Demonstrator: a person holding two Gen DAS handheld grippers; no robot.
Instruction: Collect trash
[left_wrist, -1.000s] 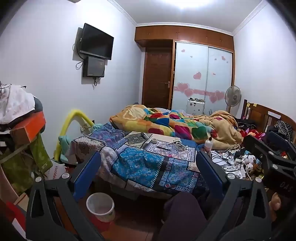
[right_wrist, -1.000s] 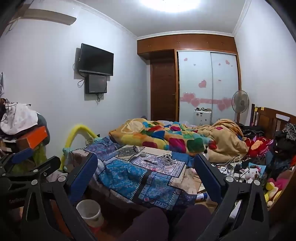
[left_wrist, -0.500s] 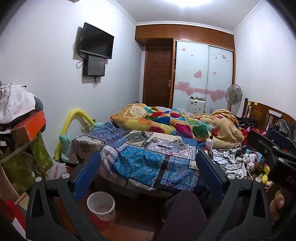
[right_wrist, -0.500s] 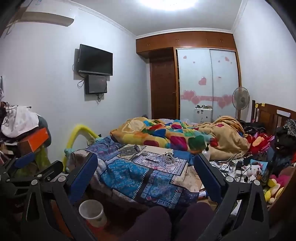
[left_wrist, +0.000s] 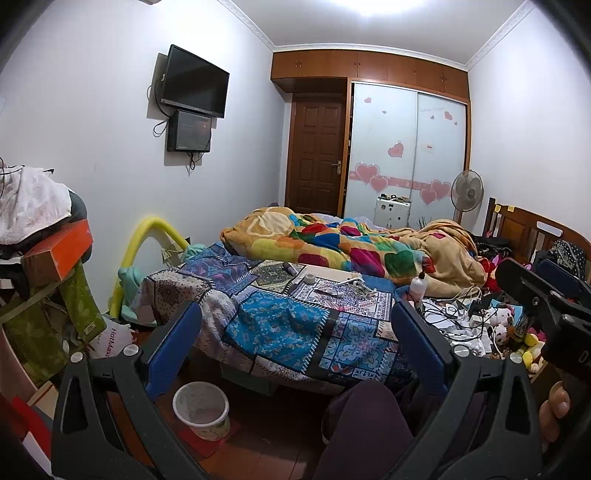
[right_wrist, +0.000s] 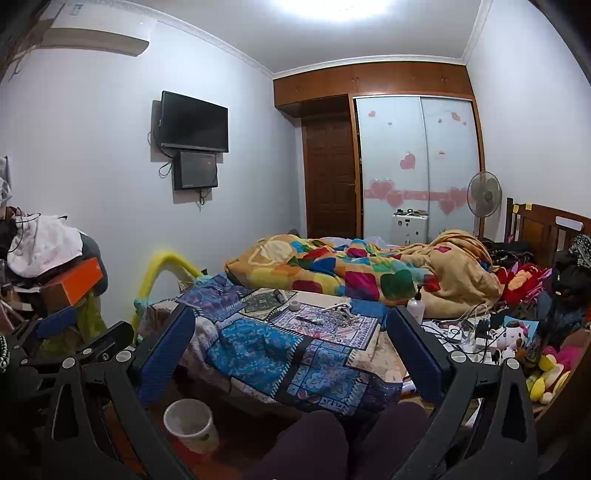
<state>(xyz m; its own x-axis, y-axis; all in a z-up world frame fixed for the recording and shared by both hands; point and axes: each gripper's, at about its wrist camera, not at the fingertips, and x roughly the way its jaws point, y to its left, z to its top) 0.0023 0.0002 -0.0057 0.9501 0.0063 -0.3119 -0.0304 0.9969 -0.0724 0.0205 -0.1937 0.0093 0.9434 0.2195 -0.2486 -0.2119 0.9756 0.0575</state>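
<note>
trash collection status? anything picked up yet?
Nothing looks done: left gripper and right gripper are both open and empty, aimed at the bed. Nothing in hand. Left: the small clutter on the patchwork bedspread, with the waste bin waiting on the floor.

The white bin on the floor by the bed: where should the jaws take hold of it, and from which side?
Grip the rim of the white bin, coming from above, one jaw inside and one outside. It stands upright with its mouth open, and the body looks too wide for the left gripper.
</note>
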